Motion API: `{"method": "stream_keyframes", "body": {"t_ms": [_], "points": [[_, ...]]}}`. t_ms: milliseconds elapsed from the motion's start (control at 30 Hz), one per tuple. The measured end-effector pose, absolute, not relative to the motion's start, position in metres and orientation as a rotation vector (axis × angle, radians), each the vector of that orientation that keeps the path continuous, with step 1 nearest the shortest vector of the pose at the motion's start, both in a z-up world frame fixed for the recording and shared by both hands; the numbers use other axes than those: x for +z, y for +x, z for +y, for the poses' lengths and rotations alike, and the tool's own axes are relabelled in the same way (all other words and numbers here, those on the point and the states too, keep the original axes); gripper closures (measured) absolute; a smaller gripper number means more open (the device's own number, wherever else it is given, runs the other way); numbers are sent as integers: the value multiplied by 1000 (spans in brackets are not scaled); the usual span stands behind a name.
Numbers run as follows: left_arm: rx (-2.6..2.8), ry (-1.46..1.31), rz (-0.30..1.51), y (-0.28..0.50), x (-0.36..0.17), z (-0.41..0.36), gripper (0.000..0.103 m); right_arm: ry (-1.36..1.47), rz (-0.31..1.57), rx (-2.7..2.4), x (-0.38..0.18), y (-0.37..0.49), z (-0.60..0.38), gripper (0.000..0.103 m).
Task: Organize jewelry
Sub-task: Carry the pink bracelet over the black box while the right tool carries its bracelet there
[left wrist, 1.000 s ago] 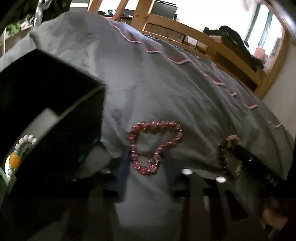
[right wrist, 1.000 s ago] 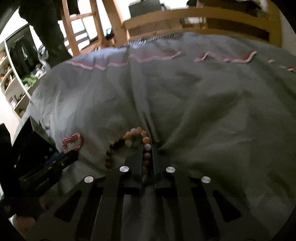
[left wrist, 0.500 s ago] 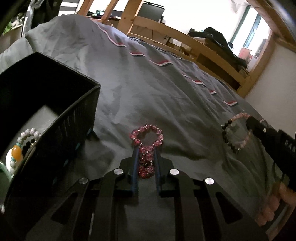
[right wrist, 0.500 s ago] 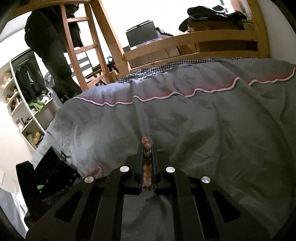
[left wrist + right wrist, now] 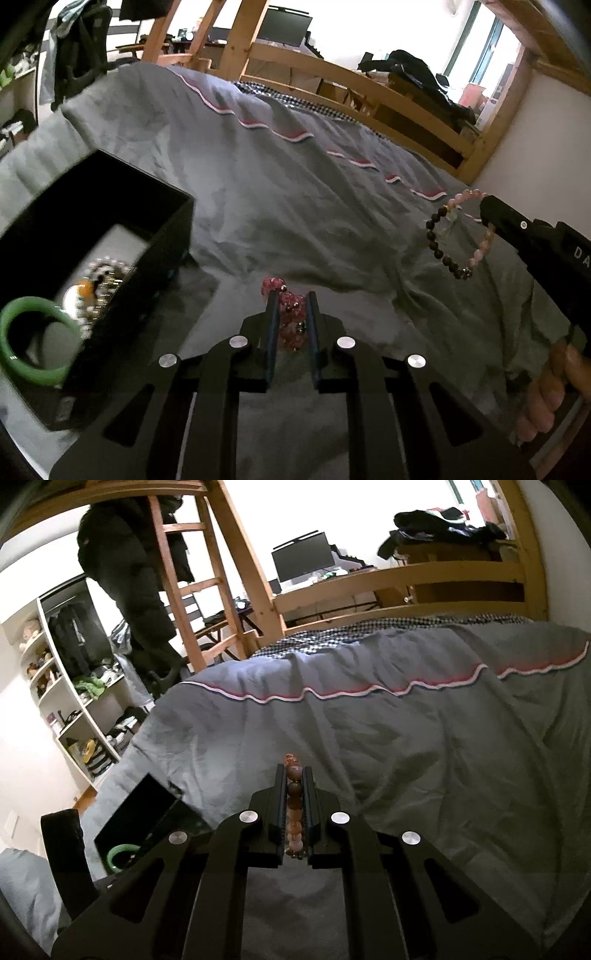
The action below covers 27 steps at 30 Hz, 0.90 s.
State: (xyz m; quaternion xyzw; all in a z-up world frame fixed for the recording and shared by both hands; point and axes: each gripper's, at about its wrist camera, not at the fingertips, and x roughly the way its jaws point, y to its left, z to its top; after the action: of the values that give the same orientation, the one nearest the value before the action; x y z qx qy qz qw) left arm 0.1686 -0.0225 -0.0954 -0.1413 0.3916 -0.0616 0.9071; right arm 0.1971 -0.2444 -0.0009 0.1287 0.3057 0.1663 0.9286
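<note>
Between left hand-held gripper (image 5: 291,314) fingers, pink bracelet (image 5: 290,319)

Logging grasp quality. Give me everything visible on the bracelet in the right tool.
The mixed-bead bracelet is a loop of round beads: dark brown ones down one side, pale pink and peach ones on the other, a light greenish bead near the top and small gold-toned spacers at the bottom. They look like polished stone. The right tool is shut on its pink side, beads lined up edge-on between the fingers. In the left wrist view the rest hangs free, off the grey duvet, touching nothing else.
</note>
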Motion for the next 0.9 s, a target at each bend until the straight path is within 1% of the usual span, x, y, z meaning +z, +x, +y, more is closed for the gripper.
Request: {"method": "stream_keyframes", "body": {"t_ms": [500, 900], "points": [[-127, -276, 746, 119, -28, 2, 91, 235, 583, 409, 48, 162, -210, 94], [-69, -330, 718, 102, -2, 51, 91, 210, 583, 510, 67, 157, -153, 94]]}}
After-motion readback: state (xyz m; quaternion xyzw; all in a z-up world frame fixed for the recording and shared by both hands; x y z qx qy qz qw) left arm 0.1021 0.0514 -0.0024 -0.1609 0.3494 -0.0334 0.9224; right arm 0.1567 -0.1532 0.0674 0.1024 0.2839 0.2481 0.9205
